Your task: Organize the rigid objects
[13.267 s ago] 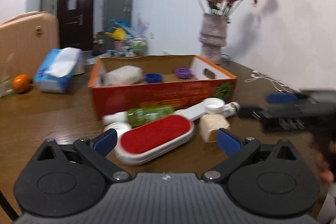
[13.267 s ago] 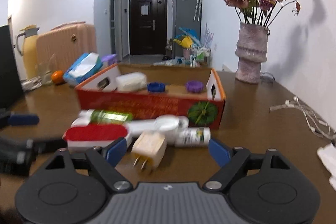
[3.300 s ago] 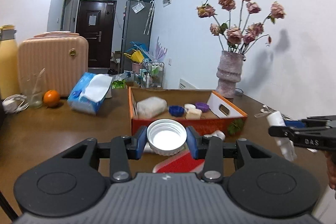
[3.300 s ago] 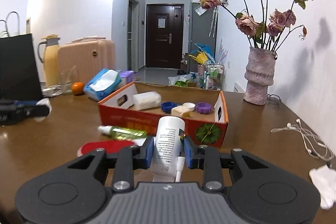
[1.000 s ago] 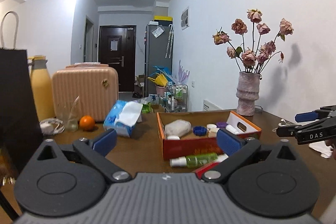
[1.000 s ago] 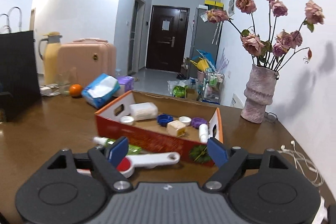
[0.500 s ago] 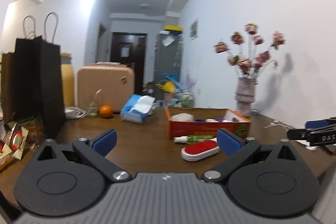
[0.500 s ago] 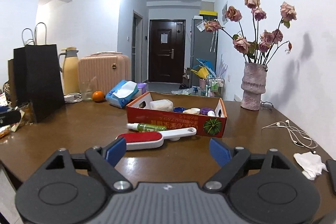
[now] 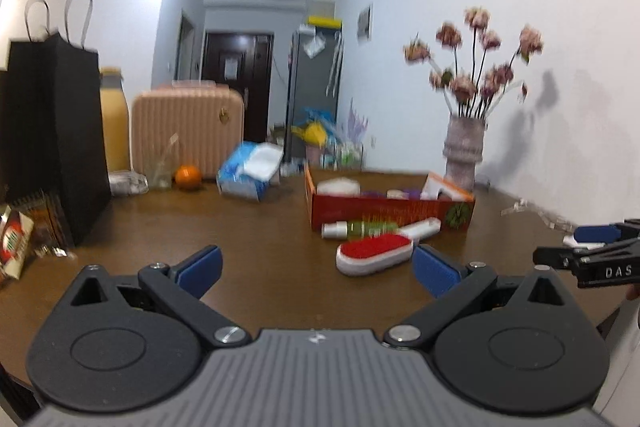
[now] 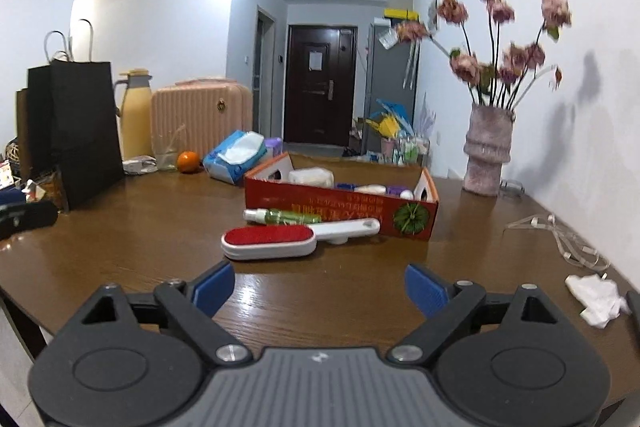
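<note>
Toward the tabletop's [image 10: 120, 243] far edge, just before the red box [image 10: 340, 205]: lint brush [image 10: 276, 241] lying crosswise, ahead of both empty, wide-open grippers [image 10: 318, 289] [image 9: 316, 269], seemingly nearer the right.

Left view's smearing on you, so the green spray bottle [image 9: 362, 228] is reading as streaks. The red box [image 10: 340, 205] wall is hiding most of the small stuff inside. Your right tool [image 9: 592, 247] is getting cut off at the frame edge.
</note>
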The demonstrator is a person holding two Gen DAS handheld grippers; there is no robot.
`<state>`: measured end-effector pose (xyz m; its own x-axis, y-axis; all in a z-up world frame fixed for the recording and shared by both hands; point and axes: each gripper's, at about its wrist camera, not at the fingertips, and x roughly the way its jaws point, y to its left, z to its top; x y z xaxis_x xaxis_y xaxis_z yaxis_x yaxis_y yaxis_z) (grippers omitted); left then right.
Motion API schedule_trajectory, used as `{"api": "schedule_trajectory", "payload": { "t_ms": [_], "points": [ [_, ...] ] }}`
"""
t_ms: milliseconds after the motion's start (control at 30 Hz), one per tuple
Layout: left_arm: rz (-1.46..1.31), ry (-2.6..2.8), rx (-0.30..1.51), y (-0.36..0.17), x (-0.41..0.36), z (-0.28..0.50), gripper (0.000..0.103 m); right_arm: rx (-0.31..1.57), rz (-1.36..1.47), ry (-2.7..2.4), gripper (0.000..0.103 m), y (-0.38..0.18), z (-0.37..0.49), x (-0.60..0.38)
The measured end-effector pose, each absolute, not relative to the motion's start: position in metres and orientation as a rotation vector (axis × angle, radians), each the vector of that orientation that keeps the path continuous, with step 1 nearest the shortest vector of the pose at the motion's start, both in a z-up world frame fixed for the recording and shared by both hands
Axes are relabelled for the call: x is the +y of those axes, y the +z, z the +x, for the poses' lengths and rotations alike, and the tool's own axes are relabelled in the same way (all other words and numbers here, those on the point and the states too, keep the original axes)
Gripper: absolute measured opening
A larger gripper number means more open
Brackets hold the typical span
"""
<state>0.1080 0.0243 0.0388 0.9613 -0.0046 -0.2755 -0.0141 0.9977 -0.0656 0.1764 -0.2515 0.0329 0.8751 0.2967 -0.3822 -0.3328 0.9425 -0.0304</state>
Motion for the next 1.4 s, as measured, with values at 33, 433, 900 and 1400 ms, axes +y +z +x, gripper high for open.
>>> {"api": "schedule_trajectory", "payload": {
  "t_ms": [33, 433, 900, 1400],
  "points": [
    [-0.065, 0.007, 0.301, 0.034, 0.024, 0.116, 0.103, 0.393, -0.099, 0.326, 0.092, 0.029, 0.183, -0.251],
    [-0.04, -0.114, 0.462, 0.006, 0.0, 0.263, 0.103, 0.475, -0.065, 0.302, 0.087, 0.013, 0.296, -0.263],
    [-0.124, -0.122, 0.552, -0.031, 0.007, 0.362, 0.089, 0.642, 0.22, 0.327, 0.046, -0.016, 0.462, -0.278],
    [-0.261, -0.107, 0.571, -0.037, 0.031, 0.37, 0.058, 0.7, 0.313, 0.296, 0.01, -0.03, 0.503, -0.286]
  ]
}}
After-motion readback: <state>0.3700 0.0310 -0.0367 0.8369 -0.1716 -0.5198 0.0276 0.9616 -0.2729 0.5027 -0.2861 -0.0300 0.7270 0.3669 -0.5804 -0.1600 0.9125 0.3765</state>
